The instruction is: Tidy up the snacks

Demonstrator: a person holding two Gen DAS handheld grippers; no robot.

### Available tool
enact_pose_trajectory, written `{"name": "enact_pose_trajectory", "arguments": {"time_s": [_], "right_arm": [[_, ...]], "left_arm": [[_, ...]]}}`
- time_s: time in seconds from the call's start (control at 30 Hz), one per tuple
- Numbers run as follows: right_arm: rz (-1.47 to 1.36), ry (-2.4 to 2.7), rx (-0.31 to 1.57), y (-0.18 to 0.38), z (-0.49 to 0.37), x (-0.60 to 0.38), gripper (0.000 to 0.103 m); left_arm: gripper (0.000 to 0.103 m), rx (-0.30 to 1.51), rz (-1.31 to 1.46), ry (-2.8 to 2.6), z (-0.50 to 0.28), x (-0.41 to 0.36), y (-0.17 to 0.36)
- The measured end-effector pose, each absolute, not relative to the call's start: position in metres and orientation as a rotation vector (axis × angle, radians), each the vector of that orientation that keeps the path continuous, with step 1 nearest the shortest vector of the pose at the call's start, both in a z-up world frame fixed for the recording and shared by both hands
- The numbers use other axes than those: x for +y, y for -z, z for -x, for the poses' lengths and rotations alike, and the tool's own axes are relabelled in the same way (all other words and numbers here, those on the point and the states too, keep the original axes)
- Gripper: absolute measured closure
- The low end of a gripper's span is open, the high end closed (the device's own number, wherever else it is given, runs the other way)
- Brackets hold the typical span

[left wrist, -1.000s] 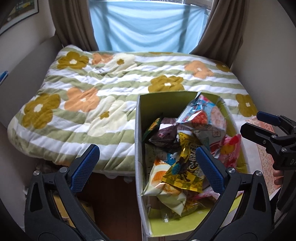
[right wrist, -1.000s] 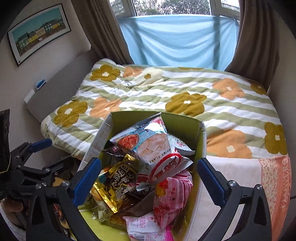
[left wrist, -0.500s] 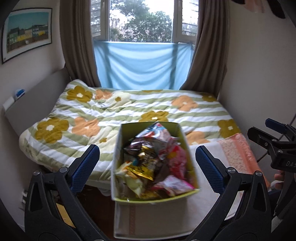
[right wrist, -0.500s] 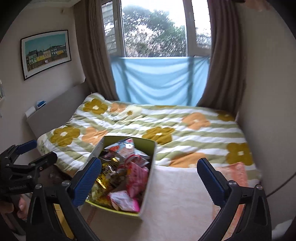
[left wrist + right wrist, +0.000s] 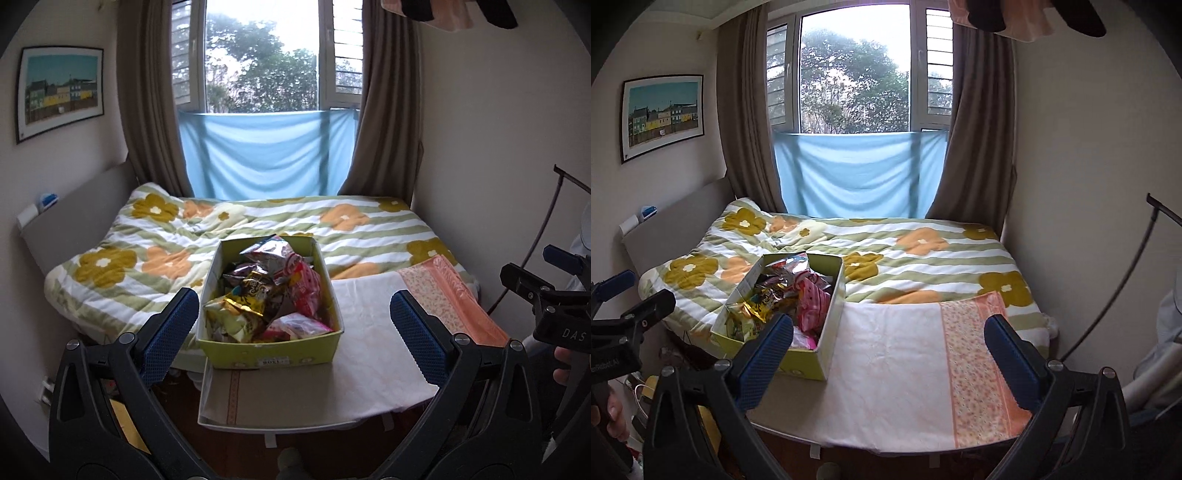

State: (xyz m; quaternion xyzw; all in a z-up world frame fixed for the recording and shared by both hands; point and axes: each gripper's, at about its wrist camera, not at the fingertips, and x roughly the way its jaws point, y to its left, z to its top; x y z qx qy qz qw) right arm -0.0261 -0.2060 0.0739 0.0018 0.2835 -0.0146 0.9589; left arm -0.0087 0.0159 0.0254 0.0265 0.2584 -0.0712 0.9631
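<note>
Snack packets [image 5: 271, 291] all piled loose in the green box [image 5: 273, 350] at the bed's [image 5: 923, 254] front-left edge, none outside. Left gripper [image 5: 291, 332] and right gripper [image 5: 890, 350] both released, empty, well back. Fits either packed or awaiting sorting.

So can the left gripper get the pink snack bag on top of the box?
Probably yes. The left gripper is open, the pink snack bag sits uncovered atop the box, nothing between them.

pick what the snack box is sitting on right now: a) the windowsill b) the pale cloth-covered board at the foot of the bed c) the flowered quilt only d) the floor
b, the green snack box rests on the pale cloth-covered board, with the flowered quilt behind it.
</note>
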Motion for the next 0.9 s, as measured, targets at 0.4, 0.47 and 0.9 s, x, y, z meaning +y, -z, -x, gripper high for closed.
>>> {"name": "enact_pose_trajectory", "arguments": {"time_s": [0.4,0.47,0.9], "right_arm": [[-0.011,0.056,0.559,-0.072,0.051,-0.210,0.000],[-0.014,0.053,0.558,-0.072,0.052,-0.209,0.000],[-0.024,0.062,0.546,-0.076,0.057,-0.204,0.000]], "left_arm": [[0.000,0.492,-0.052,0.154,0.036,0.013,-0.031],[0.000,0.488,-0.050,0.155,0.038,0.013,-0.032],[0.000,0.479,-0.040,0.157,0.039,0.013,-0.034]]}}
